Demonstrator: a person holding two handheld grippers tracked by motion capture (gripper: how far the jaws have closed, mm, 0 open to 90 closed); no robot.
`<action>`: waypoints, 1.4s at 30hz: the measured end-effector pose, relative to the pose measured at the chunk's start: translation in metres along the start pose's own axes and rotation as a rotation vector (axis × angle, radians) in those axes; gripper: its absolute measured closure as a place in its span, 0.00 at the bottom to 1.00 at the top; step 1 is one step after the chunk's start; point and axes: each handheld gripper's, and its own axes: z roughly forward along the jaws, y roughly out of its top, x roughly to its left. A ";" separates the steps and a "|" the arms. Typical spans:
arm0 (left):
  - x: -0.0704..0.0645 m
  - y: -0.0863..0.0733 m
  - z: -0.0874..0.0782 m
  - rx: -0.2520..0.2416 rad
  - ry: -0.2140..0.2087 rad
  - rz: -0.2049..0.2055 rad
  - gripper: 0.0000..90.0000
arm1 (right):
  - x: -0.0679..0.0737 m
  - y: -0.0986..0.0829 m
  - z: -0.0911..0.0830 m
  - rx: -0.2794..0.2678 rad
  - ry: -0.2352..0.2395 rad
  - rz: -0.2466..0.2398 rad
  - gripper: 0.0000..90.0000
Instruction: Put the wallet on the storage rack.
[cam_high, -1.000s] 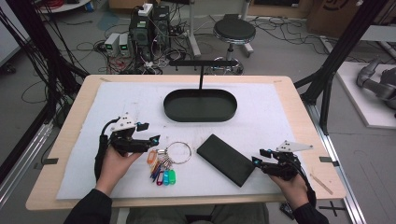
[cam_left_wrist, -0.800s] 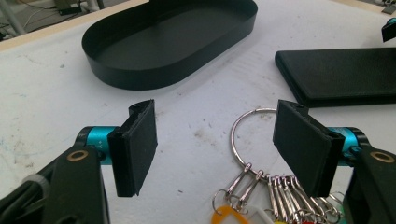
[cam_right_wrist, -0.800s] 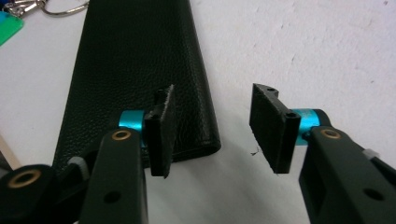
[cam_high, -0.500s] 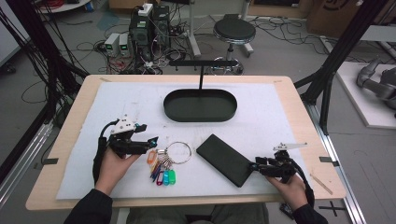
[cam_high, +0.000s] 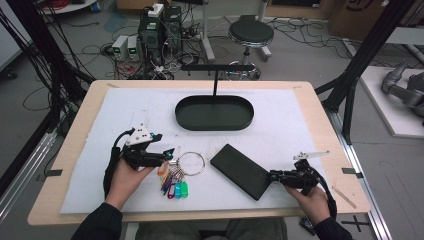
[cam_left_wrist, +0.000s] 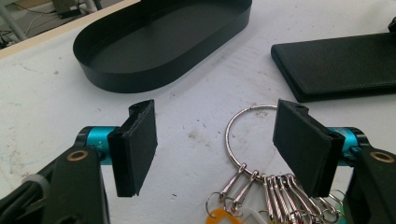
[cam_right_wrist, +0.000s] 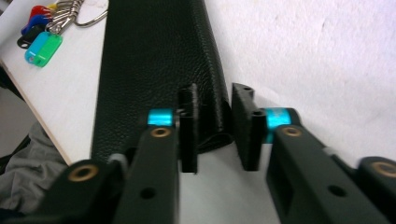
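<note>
Wallet (cam_high: 241, 170) lies flat on the white mat between the key ring (cam_high: 189, 163) and the right gripper (cam_high: 275, 176) in the high view, with an oval tray (cam_high: 214, 112) behind. The left gripper view has the left gripper (cam_left_wrist: 215, 144) wide open and empty over the ring, likely ready to pick it up. The right gripper view has the jaws nearly closed on the wallet's near corner (cam_right_wrist: 212, 116), seemingly to lift it.

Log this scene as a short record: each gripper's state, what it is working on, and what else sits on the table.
left gripper: open, jaws either side of the key ring, not gripping
right gripper: nearly closed around the corner of the black wallet
keys: lying flat, coloured tags toward the person
tray: black oval, nothing inside
table: white mat on top
</note>
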 end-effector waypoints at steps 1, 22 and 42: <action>0.001 0.000 -0.001 -0.006 0.000 -0.004 0.34 | 0.000 0.003 -0.002 -0.015 0.009 -0.007 0.89; -0.009 0.027 0.017 -0.127 -0.125 -0.058 0.34 | 0.032 0.043 -0.023 -0.220 -0.100 -0.453 0.91; -0.031 0.044 0.091 -0.110 -0.290 -0.064 0.33 | 0.036 0.032 -0.031 -0.216 -0.017 -0.635 0.91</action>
